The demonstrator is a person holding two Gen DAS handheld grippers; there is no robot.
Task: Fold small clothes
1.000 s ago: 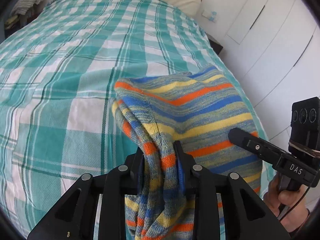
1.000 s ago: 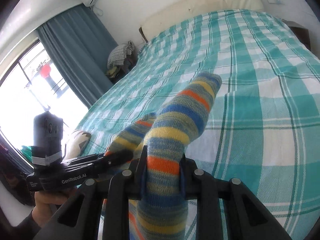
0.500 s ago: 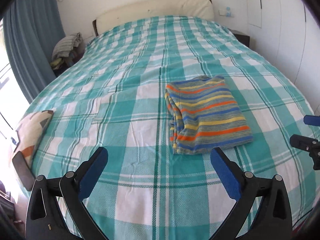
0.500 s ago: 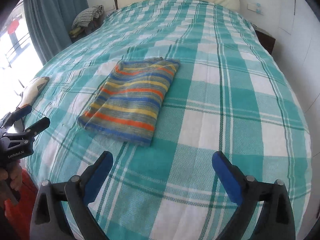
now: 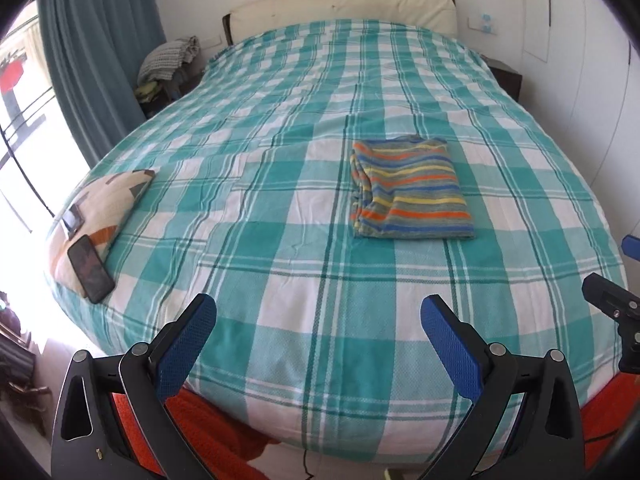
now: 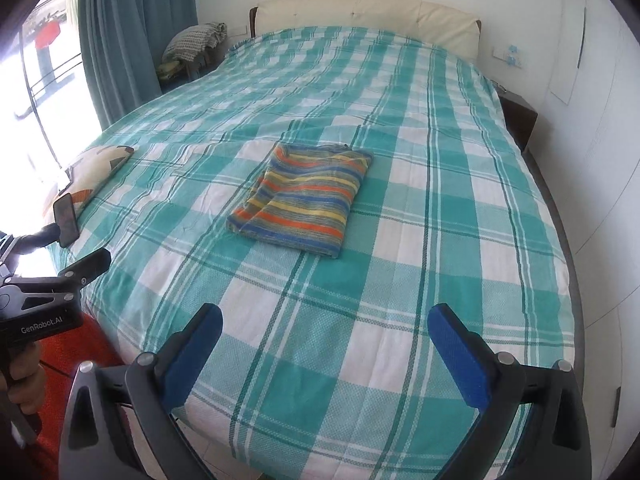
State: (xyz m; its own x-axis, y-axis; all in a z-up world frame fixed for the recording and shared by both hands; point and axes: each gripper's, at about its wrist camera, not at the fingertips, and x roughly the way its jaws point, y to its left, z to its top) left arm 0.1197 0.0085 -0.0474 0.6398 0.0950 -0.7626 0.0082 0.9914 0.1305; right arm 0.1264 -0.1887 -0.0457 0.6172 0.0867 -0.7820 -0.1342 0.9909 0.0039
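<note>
A striped knit garment (image 5: 410,190) in blue, orange and yellow lies folded into a flat rectangle on the green checked bed cover (image 5: 280,200); it also shows in the right wrist view (image 6: 306,198). My left gripper (image 5: 318,332) is open and empty, held back above the foot of the bed, well short of the garment. My right gripper (image 6: 324,340) is open and empty too, also back over the foot of the bed. Each gripper shows at the edge of the other's view, the right one (image 5: 612,308) and the left one (image 6: 68,276).
A patterned cushion (image 5: 104,208) with a dark phone (image 5: 90,274) on it lies at the bed's left edge. A cream headboard (image 5: 340,4) and a bedside pile of clothes (image 5: 168,60) are at the far end. White wardrobe doors (image 6: 600,140) stand right. Orange fabric (image 5: 208,432) is below the bed's foot.
A second ago both grippers were shut on the striped garment. They let it go, opened wide and pulled back towards the foot of the bed. The garment now lies folded.
</note>
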